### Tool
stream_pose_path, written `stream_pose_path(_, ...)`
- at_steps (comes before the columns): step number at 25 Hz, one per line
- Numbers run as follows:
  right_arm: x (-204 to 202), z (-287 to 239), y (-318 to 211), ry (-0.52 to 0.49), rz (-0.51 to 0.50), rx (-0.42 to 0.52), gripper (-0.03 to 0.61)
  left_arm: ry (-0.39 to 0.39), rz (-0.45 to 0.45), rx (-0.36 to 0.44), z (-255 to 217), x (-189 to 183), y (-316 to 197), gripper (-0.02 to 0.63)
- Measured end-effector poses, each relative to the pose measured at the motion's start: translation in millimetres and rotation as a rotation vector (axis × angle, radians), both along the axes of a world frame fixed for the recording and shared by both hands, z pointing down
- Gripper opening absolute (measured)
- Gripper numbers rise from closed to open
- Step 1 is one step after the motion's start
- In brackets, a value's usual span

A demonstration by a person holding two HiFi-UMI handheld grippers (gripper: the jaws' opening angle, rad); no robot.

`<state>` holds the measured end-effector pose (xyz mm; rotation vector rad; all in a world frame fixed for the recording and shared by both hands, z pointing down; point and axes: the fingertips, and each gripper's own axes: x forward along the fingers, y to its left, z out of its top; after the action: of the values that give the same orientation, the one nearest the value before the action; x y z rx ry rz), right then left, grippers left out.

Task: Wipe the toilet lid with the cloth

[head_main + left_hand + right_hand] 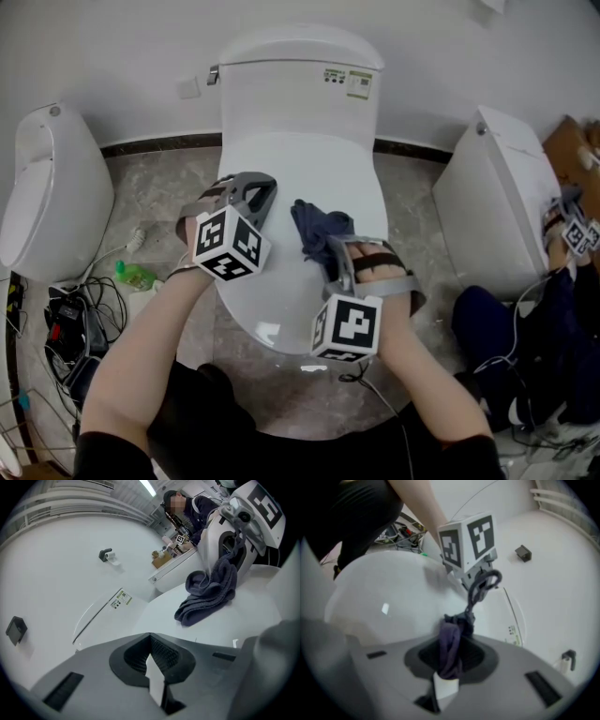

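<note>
On toilet lid (309,178), R tool (450,644) pinches cloth (208,595); L tool (150,641) closed.

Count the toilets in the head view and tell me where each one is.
3. The middle toilet, with the cloth on its lid; a second toilet at the left edge; a third toilet at the right edge. The outer two show only partly; more may be hidden.

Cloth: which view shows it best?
Left gripper view: nearly the whole cloth, bunched on the toilet lid. Head view hides part behind the right gripper; right gripper view shows only the fold in its jaws.
</note>
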<state>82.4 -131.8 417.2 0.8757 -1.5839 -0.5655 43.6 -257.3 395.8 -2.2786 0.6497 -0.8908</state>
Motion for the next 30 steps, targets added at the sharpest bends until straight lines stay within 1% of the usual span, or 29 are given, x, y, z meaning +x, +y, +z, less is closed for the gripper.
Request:
stream_pose_path(8, -8.6, 3.6, 42.1, 0.014, -0.022, 0.012, 0.083, -0.011, 0.009, -0.006, 6.5, 0.8, 0.4, 0.011)
stream_pose_path(15, -14.9, 5.1, 73.2, 0.004, -0.040, -0.031, 0.083, -0.009, 0.008, -0.008, 7.9, 1.6, -2.1, 0.011)
stream_pose_path(25, -23.2, 7.5, 111.9, -0.024, -0.075, -0.121, 0.083, -0.014, 0.000, -0.008, 9.6, -3.6, -5.7, 0.011)
stream_pose_path(27, -23.5, 2.0, 111.7, -0.048, -0.077, -0.116, 0.082, -0.016, -0.002, -0.007, 10.2, -5.7, -5.7, 0.012)
stream_pose_path(30, -18.7, -17.1, 99.0, -0.077, -0.071, -0.076, 0.081, -0.012, -0.006, -0.006, 9.0, -6.8, -7.1, 0.011)
